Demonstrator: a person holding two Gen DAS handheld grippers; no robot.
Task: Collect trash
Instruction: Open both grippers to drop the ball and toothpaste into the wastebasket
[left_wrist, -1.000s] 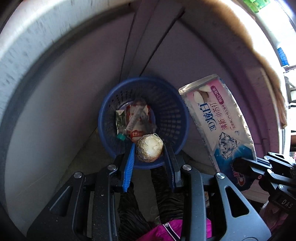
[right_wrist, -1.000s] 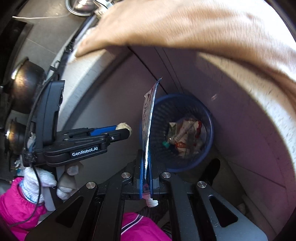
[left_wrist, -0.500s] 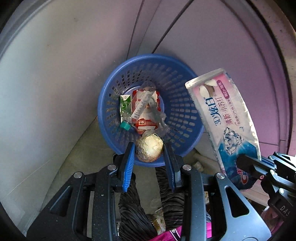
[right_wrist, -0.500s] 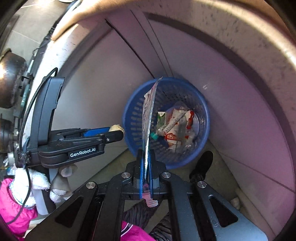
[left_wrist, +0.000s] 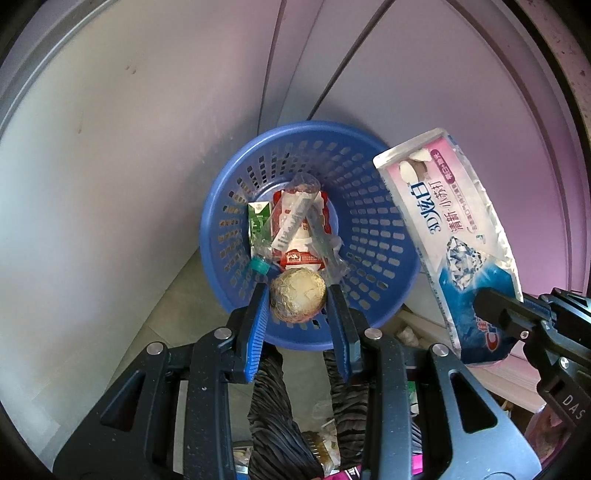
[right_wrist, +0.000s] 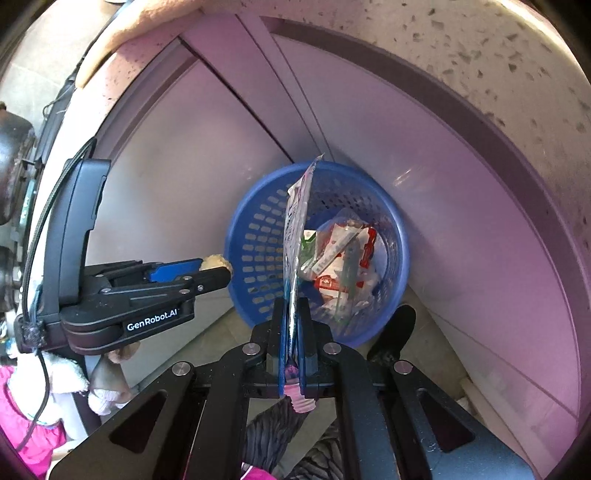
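Note:
A blue perforated trash basket stands on the floor in a corner of pale cabinet panels. It holds a green carton, a red-and-white packet and clear plastic wrap. My left gripper is shut on a round pale-yellow ball of crumpled foil, which hangs over the basket's near rim. My right gripper is shut on the lower end of a flattened pink, white and blue toothpaste tube, which stands upright over the basket.
Pale cabinet doors meet in a corner behind the basket, under a speckled countertop. A person's dark shoe, striped trouser legs and pink sleeve show near the bottom. Dark pots stand at the far left.
Both grippers have sunk toward the basket, which now looks larger and more centred. The foil ball and the toothpaste tube stay gripped as before.

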